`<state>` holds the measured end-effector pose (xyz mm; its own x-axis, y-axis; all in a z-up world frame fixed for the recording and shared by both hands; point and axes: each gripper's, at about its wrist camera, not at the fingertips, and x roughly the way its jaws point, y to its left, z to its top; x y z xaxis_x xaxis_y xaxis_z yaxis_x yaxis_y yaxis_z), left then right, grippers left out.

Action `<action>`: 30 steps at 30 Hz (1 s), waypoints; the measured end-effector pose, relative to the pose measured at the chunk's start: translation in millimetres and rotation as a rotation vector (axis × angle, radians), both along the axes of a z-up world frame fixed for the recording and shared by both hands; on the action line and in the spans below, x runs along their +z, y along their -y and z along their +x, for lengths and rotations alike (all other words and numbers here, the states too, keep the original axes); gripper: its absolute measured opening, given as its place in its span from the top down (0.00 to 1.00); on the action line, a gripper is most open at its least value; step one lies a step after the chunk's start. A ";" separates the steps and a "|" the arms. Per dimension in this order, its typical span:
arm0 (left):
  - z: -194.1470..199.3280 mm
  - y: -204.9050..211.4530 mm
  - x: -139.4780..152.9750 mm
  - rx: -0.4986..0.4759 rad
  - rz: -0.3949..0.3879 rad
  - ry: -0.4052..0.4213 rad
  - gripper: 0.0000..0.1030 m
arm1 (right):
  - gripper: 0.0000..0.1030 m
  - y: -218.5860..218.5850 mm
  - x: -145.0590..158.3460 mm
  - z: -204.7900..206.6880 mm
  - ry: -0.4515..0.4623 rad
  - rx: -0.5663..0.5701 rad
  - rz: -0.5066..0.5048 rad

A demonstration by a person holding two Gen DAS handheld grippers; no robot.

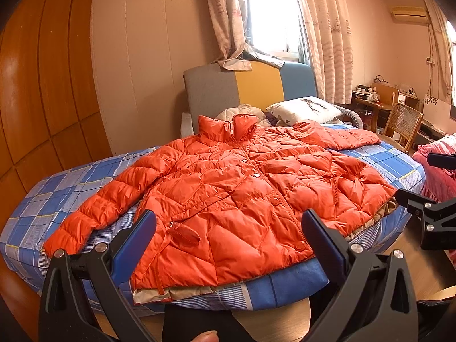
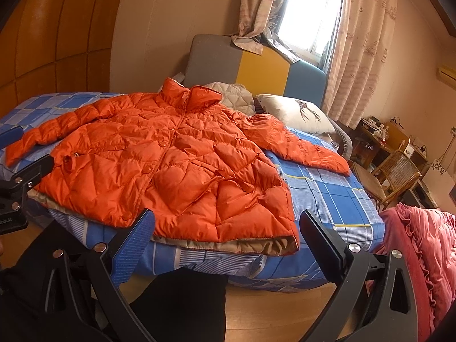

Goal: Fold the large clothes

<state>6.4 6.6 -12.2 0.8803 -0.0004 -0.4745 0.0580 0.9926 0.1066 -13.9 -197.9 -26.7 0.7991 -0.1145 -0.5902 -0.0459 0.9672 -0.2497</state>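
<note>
Both tools, left tool [image 1: 228,235] and right tool [image 2: 226,233], are spread wide holding nothing near the bed's [image 1: 287,283] foot, orange puffer jacket [image 1: 228,188] lying flat with 2 sleeves out, so folding hasn't started, probably grab a sleeve first.

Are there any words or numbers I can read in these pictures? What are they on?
Nothing reads clearly.
Left gripper: small pale lettering on its black body at the right wrist view's left edge, too blurred to read.
Air conditioner: any mark is too small to tell.
Pillow: a dark drawing, no words.
Orange jacket: no label showing.
Curtains: a faint printed pattern, no words.
</note>
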 end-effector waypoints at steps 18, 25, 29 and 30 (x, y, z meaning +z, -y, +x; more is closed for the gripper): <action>4.4 1.0 -2.7 -0.003 -0.013 -0.018 0.02 | 0.03 4.9 -2.0 2.2 -0.008 -0.009 0.004; 5.6 -5.2 -5.6 0.003 -0.024 -0.030 0.02 | 0.03 5.8 -4.0 4.6 -0.016 -0.014 0.005; 6.4 -6.3 -7.2 0.006 -0.024 -0.037 0.02 | 0.03 6.0 -4.8 4.6 -0.021 -0.015 0.007; 6.5 -5.9 -7.4 0.006 -0.024 -0.038 0.02 | 0.03 6.2 -4.4 4.8 -0.023 -0.014 0.010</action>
<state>12.9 12.6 -19.6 0.8619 -0.0068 -0.5071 0.0553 0.9952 0.0807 -9.1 -204.2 -31.1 0.7836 -0.1194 -0.6096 -0.0379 0.9703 -0.2388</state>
